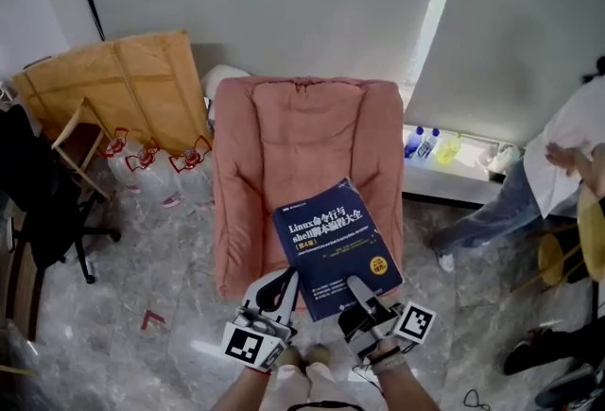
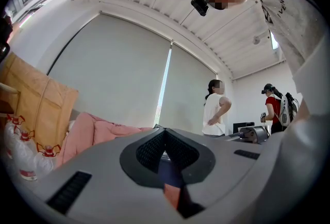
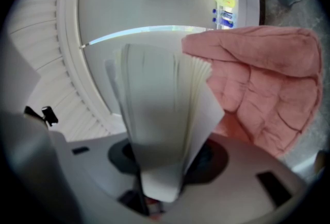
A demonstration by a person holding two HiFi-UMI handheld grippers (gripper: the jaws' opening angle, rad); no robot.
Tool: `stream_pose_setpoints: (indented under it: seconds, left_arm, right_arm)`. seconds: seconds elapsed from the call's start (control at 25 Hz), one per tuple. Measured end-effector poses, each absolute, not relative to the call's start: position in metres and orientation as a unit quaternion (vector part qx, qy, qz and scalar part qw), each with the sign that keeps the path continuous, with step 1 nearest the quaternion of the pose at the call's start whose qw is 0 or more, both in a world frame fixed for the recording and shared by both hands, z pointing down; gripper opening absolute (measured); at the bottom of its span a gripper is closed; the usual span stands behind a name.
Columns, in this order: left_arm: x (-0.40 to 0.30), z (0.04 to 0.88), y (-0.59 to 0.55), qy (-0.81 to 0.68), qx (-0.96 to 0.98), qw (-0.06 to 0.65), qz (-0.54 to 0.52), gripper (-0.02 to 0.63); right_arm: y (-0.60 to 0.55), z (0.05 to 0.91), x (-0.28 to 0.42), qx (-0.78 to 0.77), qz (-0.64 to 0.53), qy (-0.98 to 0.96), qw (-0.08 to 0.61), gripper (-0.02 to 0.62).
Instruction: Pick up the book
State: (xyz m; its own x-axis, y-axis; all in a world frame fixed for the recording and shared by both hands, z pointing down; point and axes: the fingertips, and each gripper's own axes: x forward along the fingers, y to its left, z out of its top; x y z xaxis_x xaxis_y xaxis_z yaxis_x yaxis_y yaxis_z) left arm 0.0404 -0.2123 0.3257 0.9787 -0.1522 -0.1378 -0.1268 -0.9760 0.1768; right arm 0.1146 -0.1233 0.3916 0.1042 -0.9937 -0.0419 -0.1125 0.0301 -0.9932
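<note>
Grip already made: right gripper clenched on the book, pads biting its near edge, dark blue cover facing up, pale page block fanning straight out ahead of the jaws in the right gripper view. Beyond the tips and off to their right, pink padded chair. No part of the book seen touching it, so judged lifted clear of the cushion, though contact at the far corner not to be ruled out from the head view alone.

Left gripper just beside the right one, on its left, tips close to the book's near left corner. Jaws brought together, ribbed pads meeting at the tips, nothing recognisable pinched between them, only a thin dark blue and orange sliver showing low in the slit. No share in carrying the book, by the look of it.

Main step of the task therefore judged done: book taken and carried by one gripper alone. Left to do, at most: raising it a little further from the chair, and keeping the heavy block from sagging or slipping out of a single edge grip.
</note>
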Motion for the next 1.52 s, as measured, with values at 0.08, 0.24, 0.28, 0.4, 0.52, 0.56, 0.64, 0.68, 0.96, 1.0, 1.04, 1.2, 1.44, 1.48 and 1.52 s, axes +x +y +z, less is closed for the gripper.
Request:
stream_pose_setpoints:
  seconds: [0.08,0.24,0.28,0.4,0.52,0.56,0.64,0.68,0.96,1.0,1.04,1.2,1.44,1.48,1.52]
  left_arm:
    - [0.040,0.321,-0.213,-0.070,0.991,0.085,-0.076,0.015]
    - [0.039,0.315,-0.210,-0.061,0.991,0.085,-0.078,0.015]
    - [0.039,0.314,-0.210,-0.059,0.992,0.084,-0.078,0.015]
    - [0.039,0.312,-0.209,-0.057,0.992,0.084,-0.080,0.015]
    - [0.039,0.308,-0.210,-0.056,0.992,0.082,-0.083,0.015]
    - [0.040,0.307,-0.210,-0.055,0.992,0.082,-0.084,0.015]
    - [0.040,0.306,-0.208,-0.054,0.991,0.084,-0.084,0.015]
    - [0.040,0.307,-0.207,-0.055,0.991,0.086,-0.084,0.015]
    - [0.040,0.303,-0.206,-0.055,0.991,0.088,-0.087,0.015]
    - [0.040,0.302,-0.206,-0.054,0.991,0.087,-0.088,0.015]
    - [0.040,0.300,-0.206,-0.054,0.991,0.086,-0.090,0.015]
    - [0.041,0.292,-0.206,-0.050,0.991,0.082,-0.096,0.015]
    - [0.038,0.285,-0.207,-0.051,0.991,0.072,-0.098,0.015]
    - [0.037,0.284,-0.207,-0.051,0.991,0.071,-0.099,0.015]
    - [0.037,0.283,-0.206,-0.051,0.991,0.071,-0.100,0.015]
  right_arm:
    - [-0.124,0.388,0.115,-0.544,-0.436,0.508,0.506,0.176]
    - [-0.125,0.381,0.113,-0.538,-0.433,0.512,0.511,0.176]
    - [-0.124,0.380,0.113,-0.537,-0.432,0.511,0.514,0.176]
    - [-0.124,0.377,0.113,-0.538,-0.431,0.509,0.514,0.176]
    - [-0.126,0.373,0.113,-0.538,-0.430,0.511,0.513,0.176]
    - [-0.126,0.372,0.114,-0.538,-0.429,0.512,0.514,0.177]
    - [-0.125,0.370,0.115,-0.537,-0.428,0.512,0.516,0.177]
    - [-0.124,0.370,0.115,-0.536,-0.428,0.511,0.517,0.176]
    - [-0.123,0.366,0.116,-0.536,-0.427,0.510,0.519,0.177]
    - [-0.123,0.365,0.116,-0.537,-0.427,0.511,0.519,0.178]
    - [-0.124,0.363,0.116,-0.536,-0.426,0.512,0.519,0.178]
    - [-0.127,0.357,0.117,-0.539,-0.423,0.513,0.518,0.178]
    - [-0.130,0.352,0.115,-0.539,-0.419,0.513,0.520,0.178]
    - [-0.130,0.351,0.115,-0.540,-0.418,0.514,0.520,0.178]
    - [-0.131,0.349,0.115,-0.539,-0.418,0.514,0.520,0.178]
